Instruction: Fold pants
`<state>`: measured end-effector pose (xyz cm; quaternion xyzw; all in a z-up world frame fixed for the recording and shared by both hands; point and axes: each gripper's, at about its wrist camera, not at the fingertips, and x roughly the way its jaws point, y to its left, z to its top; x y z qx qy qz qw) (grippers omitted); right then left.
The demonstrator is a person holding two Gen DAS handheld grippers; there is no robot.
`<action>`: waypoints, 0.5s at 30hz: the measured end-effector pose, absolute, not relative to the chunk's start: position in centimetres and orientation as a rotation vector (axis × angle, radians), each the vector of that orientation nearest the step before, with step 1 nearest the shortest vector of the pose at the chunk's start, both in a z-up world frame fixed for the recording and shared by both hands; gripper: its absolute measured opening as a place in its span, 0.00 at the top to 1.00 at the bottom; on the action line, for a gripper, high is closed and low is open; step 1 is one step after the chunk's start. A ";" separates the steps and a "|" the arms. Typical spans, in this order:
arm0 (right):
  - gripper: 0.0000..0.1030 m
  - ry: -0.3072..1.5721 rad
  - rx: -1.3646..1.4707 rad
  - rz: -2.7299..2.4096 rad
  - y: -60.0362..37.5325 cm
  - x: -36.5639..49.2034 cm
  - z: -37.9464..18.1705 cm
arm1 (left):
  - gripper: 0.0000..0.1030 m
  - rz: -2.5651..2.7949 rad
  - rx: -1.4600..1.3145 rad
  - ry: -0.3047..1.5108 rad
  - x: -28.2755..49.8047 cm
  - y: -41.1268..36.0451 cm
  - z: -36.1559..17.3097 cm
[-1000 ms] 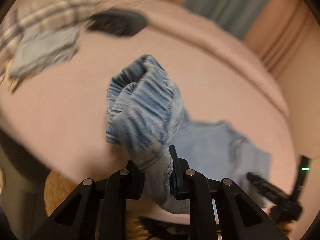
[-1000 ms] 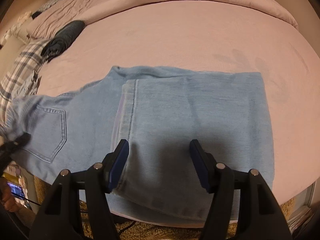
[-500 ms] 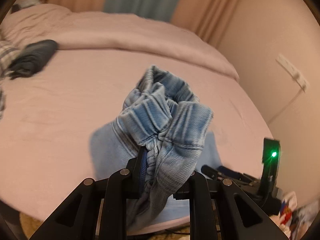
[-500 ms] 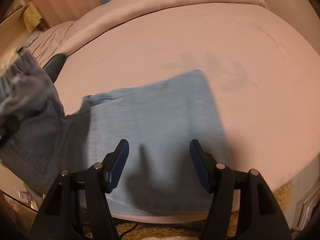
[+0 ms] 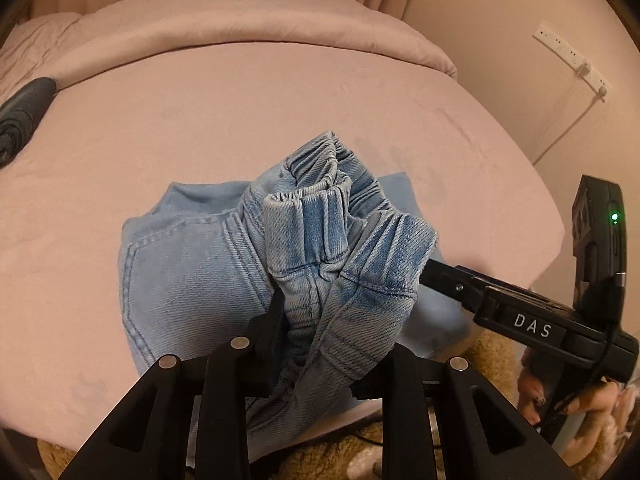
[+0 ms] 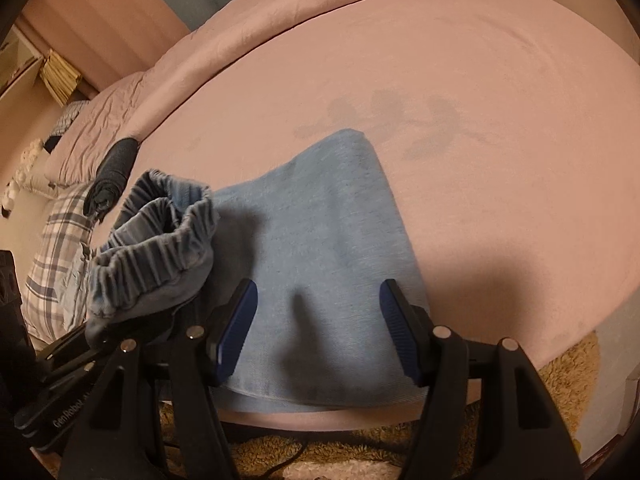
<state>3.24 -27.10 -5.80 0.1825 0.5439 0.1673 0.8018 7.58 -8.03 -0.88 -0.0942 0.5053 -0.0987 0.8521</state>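
Two grippers in frame, one garment. Left gripper (image 5: 320, 344) is clamped on the bunched elastic waistband (image 5: 340, 216) of the light-blue pants (image 5: 180, 264), holding that end lifted off the bed (image 5: 240, 100). Fabric fills the gap between its fingers, and the waistband folds stick up past the tips.

Rest of the pants lies flat on the pink bedsheet near the front edge, folded into a rough rectangle. Back pocket stitching is visible on the upper layer in the left wrist view. In the right wrist view the raised waistband sits at the left end of the flat denim, casting a shadow on it.

Right gripper (image 6: 318, 328) is spread wide with nothing between its blue pads (image 6: 236, 328), positioned over the near edge of the flat part. Whether the tips touch the cloth is hard to tell from this angle; probably just above it.

Off-task items:
- rolled dark garment (image 6: 112, 172) further back on the bed
- plaid cloth (image 6: 56, 256) at the bed's left side
- folded-back pink duvet (image 5: 240, 28) along the far side
- shaggy tan rug (image 6: 560, 384) on the floor below the bed edge
- white power strip (image 5: 572, 56) on the wall
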 end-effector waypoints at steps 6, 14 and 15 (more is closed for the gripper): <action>0.31 1.136 0.392 0.329 -27.9 3.6 -4.8 | 0.78 -0.220 -0.213 1.089 6.2 -6.8 -1.8; 0.27 1.151 0.387 0.344 -27.7 4.2 -4.6 | 0.33 -0.337 -0.321 1.158 8.6 -7.0 -2.2; 0.27 1.151 0.387 0.353 -27.8 4.3 -4.5 | 0.21 -0.375 -0.382 1.164 8.7 -6.8 -2.3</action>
